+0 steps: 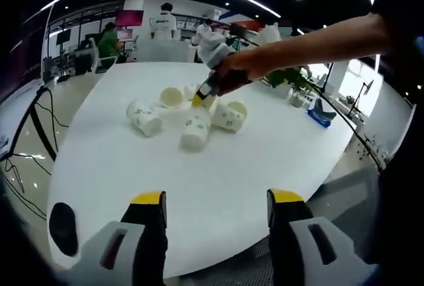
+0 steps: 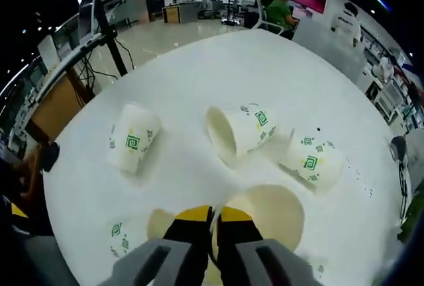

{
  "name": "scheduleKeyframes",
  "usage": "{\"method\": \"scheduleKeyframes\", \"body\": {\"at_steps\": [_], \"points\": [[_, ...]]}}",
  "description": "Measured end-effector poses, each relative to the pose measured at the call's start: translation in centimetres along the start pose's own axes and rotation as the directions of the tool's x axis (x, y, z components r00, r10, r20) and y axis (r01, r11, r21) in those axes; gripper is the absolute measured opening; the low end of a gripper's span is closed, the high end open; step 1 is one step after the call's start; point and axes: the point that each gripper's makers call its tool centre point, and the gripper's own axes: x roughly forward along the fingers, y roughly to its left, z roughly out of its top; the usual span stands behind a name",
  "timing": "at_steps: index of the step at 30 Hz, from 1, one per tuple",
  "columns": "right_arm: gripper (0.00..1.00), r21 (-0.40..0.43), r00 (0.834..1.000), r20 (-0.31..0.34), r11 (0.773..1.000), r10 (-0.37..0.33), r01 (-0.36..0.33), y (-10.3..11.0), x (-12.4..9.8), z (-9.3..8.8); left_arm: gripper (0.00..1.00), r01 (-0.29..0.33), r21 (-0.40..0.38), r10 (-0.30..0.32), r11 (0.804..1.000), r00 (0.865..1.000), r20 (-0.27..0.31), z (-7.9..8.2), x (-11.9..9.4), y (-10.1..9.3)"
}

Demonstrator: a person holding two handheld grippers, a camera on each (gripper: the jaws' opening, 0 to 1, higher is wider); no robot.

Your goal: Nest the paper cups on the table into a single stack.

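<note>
Several white paper cups with green square prints lie scattered mid-table. In the right gripper view one cup [image 2: 132, 138] lies at the left, another [image 2: 242, 130] lies with its mouth to the left, and a third [image 2: 311, 160] lies to the right. A cup [image 2: 268, 216] with its mouth facing the camera has its rim between the jaws of my right gripper [image 2: 214, 215], which is shut on it. In the left gripper view, the right gripper [image 1: 202, 97] sits over that cup [image 1: 197, 127]. My left gripper [image 1: 217, 201] hangs open over the table's near edge, well short of the cups.
A small black object [image 1: 63, 226] lies by the white table's edge [image 1: 99, 259]. A blue item [image 1: 321, 114] and potted plants [image 1: 291, 81] stand at the table's right side. People sit and stand at desks beyond the far edge. A stand with cables is at the left.
</note>
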Motion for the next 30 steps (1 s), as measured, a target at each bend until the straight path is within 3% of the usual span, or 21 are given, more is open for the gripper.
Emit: {"method": "scheduleKeyframes", "body": {"at_steps": [18,24,30], "points": [[0.0,-0.052,0.995,0.1,0.998,-0.012,0.017,0.0,-3.1,3.1,0.62,0.002,0.026,-0.003,1.0,0.999,0.04,1.1,-0.4,-0.5],[0.0,-0.047,0.994,0.109,0.999,-0.016,0.021,0.0,-3.7,2.8,0.61,0.002,0.038,-0.004,0.999,0.999,0.053,1.5,-1.0,-1.0],[0.0,-0.056,0.992,0.123,0.998,-0.019,0.026,0.7,-6.4,1.6,0.62,-0.007,0.04,0.004,0.999,0.998,0.064,1.4,-1.7,-1.1]]}}
